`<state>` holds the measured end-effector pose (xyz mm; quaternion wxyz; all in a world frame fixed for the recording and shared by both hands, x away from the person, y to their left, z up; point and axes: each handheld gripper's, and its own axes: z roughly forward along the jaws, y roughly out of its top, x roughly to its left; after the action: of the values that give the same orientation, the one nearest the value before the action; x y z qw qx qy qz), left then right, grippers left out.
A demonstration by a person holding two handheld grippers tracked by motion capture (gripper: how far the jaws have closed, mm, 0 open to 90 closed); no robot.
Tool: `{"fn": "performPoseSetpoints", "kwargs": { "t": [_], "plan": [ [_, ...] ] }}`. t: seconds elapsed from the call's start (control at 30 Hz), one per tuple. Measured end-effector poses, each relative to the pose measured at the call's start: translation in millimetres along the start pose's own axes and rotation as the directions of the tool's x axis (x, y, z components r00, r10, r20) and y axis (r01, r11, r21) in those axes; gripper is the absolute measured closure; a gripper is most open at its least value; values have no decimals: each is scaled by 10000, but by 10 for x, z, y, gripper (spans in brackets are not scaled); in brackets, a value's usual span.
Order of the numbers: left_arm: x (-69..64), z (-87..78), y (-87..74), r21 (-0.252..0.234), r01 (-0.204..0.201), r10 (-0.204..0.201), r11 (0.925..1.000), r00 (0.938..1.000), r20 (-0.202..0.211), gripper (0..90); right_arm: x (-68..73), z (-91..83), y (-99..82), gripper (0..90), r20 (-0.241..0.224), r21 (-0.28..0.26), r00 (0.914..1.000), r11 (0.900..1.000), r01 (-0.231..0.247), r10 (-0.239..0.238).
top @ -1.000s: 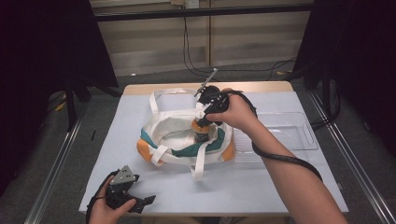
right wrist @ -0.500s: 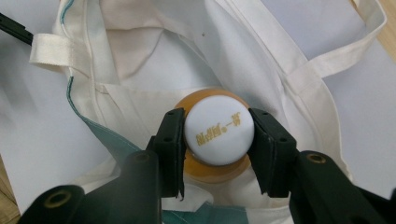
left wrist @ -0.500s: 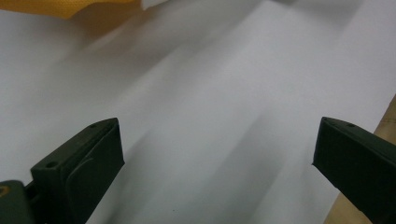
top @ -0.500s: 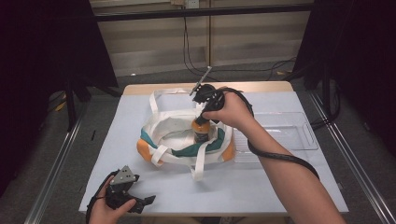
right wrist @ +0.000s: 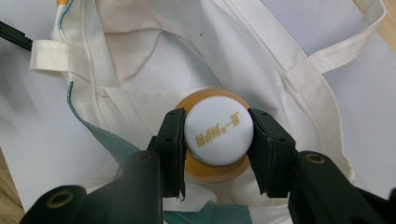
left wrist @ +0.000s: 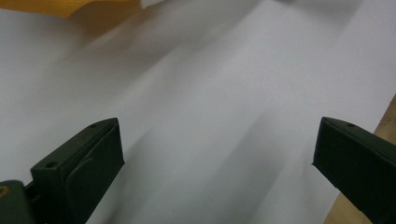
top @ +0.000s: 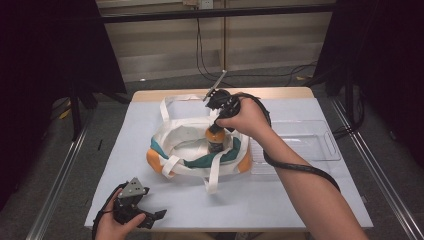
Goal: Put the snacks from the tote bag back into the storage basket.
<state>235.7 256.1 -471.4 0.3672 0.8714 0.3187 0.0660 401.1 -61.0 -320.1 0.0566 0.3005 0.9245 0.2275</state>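
The bottle (top: 216,139) stands upright inside the open mouth of the bag (top: 180,145), near the middle of the table (top: 300,200). Its body is orange, and its white cap (right wrist: 218,130) carries yellow lettering. In the right gripper view the two black jaws press on opposite sides of the cap, with the orange shoulder of the bottle visible below and around them.

The right gripper (top: 217,127) has just been closing and is now clamped on the cap, pointing steeply down into the bag. The right hand (top: 247,120) wraps the gripper body from behind, and the forearm runs from the lower right edge of the high view diagonally up to the bag, wrist bent downward. The black cable (top: 300,169) loops around the forearm.

The bag is white with teal and orange panels. It lies flat on the table with its straps (top: 212,175) spread out toward the near edge and the far side. A clear tray (top: 320,150) sits just beside the bag on its right.

The left gripper (top: 155,216) rests low at the near left corner of the table, held in the left hand (top: 112,227), well apart from the bag. Its jaws stand wide apart over bare table surface, nothing between them.
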Motion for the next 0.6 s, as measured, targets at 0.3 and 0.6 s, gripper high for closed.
{"fn": "performPoseSetpoints", "kwargs": {
  "t": [0.3,0.6],
  "plan": [
    [2,-3,-1,1,-42,42,10000,10000,-9,14,-8,-24,15,605,-111,370,9999,9993,43,-39],
    [11,-1,-6,73,59,-59,10000,10000,4,14,1,-57,52,606,-83,844,9999,9964,-73,80]
  ]
}}
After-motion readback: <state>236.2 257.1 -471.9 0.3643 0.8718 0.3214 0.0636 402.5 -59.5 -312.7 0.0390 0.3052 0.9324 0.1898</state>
